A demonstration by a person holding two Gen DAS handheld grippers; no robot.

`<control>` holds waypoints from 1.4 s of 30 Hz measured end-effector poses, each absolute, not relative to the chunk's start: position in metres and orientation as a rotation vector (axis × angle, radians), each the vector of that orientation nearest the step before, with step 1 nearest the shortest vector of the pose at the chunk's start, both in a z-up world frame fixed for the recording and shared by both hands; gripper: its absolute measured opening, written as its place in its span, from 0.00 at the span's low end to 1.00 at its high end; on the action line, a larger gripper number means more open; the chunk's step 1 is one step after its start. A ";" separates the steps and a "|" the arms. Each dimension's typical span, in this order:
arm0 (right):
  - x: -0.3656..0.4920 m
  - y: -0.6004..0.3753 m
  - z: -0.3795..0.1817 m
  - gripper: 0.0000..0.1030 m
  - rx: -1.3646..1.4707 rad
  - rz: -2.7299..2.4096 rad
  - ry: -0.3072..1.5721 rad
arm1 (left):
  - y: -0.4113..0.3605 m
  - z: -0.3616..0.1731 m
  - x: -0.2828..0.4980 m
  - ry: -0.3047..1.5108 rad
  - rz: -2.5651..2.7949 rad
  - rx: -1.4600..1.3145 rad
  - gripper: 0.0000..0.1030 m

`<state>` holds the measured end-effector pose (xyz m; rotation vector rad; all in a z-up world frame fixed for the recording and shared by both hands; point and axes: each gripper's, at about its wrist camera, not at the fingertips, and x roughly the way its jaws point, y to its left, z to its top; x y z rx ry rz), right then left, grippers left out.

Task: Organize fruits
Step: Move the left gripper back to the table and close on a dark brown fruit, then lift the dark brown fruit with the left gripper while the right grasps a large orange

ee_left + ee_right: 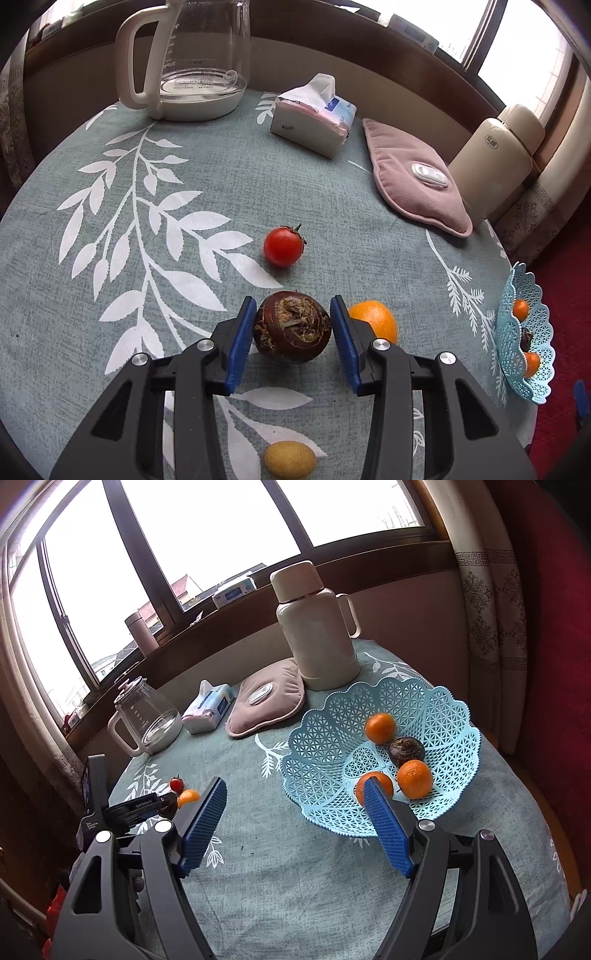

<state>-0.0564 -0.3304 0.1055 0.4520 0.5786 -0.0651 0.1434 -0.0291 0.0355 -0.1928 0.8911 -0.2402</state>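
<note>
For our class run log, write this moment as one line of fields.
left gripper: around brown fruit, grip unclear | right gripper: open, empty | blue basket: three oranges, one dark fruit | tomato: on table

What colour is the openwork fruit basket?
Light blue fruit basket, a lattice of small cut-outs with a scalloped rim; the right wrist view shows it best.

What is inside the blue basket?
The blue basket holds three oranges and one dark brown water chestnut. The right tongs partly cover one orange.
</note>
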 end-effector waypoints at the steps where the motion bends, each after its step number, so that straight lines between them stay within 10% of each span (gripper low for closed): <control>1: -0.054 -0.327 0.105 0.76 0.446 -0.059 0.583 | -0.026 0.042 0.139 0.867 -0.237 -0.191 0.41; 38: 0.156 -0.147 0.019 0.76 0.200 0.277 1.012 | 0.062 0.111 0.076 0.547 -0.140 -0.349 0.41; 42: 0.155 -0.138 0.015 0.64 0.120 0.247 0.999 | 0.068 0.109 0.077 0.548 -0.132 -0.361 0.41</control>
